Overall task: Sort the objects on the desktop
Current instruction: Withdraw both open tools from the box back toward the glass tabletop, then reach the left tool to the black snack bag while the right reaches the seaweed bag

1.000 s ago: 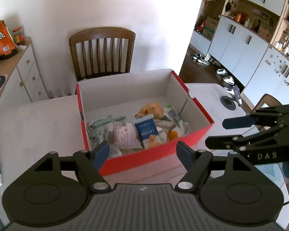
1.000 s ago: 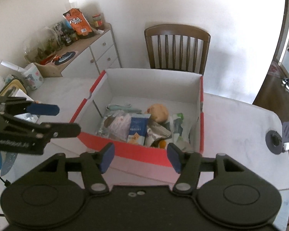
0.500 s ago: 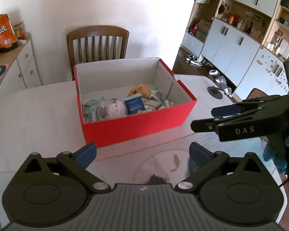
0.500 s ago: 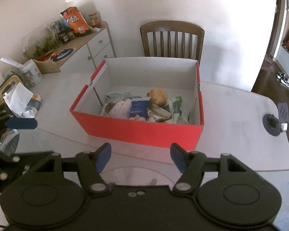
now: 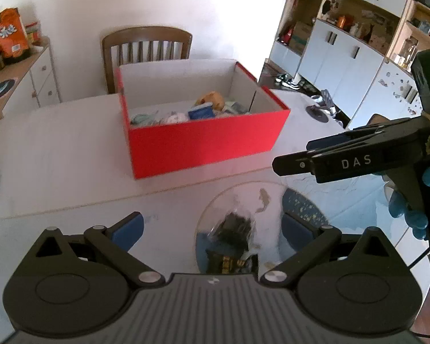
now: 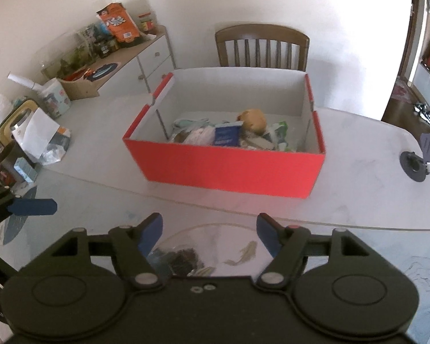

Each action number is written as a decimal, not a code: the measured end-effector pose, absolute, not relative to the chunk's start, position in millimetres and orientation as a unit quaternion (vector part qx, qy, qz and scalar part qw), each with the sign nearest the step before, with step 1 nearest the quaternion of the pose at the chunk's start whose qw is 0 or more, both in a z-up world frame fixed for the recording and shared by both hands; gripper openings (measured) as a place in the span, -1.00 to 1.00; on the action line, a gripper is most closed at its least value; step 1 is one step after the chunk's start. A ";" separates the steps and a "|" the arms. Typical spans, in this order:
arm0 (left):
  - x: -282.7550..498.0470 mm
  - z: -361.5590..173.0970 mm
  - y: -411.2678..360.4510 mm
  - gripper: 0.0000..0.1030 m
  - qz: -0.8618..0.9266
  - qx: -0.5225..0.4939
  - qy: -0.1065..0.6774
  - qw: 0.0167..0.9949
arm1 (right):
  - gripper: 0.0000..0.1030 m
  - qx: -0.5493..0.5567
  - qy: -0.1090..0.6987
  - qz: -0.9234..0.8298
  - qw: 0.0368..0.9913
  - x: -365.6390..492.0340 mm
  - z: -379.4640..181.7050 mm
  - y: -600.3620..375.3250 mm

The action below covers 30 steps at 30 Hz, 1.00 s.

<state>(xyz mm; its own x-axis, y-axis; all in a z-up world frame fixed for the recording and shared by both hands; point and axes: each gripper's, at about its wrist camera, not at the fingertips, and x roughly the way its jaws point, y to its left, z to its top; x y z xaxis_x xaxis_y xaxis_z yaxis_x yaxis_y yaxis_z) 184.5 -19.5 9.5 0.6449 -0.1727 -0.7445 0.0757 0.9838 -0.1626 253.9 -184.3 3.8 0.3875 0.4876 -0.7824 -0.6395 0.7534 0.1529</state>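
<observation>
The red box (image 5: 203, 140) sits on the white tabletop (image 5: 57, 157), well ahead of both grippers, with a wooden chair (image 5: 146, 48) behind it. The left gripper (image 5: 212, 229) hangs low over a clear glass dish (image 5: 243, 200) near the tabletop's front edge, its blue-padded fingers (image 5: 127, 229) spread wide and holding nothing. The right gripper (image 6: 209, 235) hovers over the same dish (image 6: 215, 246) — fingers apart, empty.

Compared with a second ago, both grippers have pulled back: the box now looks smaller and farther, and the dish with a dark crumpled wrapper (image 5: 235, 226) has come into sight beneath them.

The box's long axis runs left to right across the tabletop, its open top facing up — packets and a blue carton (image 6: 228, 134) lie inside.
</observation>
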 end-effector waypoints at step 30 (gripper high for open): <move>159.4 -75.2 -30.5 1.00 -0.080 -0.079 0.441 0.891 | 0.46 -0.114 0.489 0.361 0.786 228.6 -68.8 -151.3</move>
<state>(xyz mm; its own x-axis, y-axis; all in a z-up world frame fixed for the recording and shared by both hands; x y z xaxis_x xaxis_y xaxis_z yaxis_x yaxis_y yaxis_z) 159.4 -30.5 -75.2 0.5987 -0.2113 -0.7726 0.0723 0.9749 -0.2106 228.6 -151.3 -68.8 0.2617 0.4553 -0.8510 -0.6787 0.7137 0.1732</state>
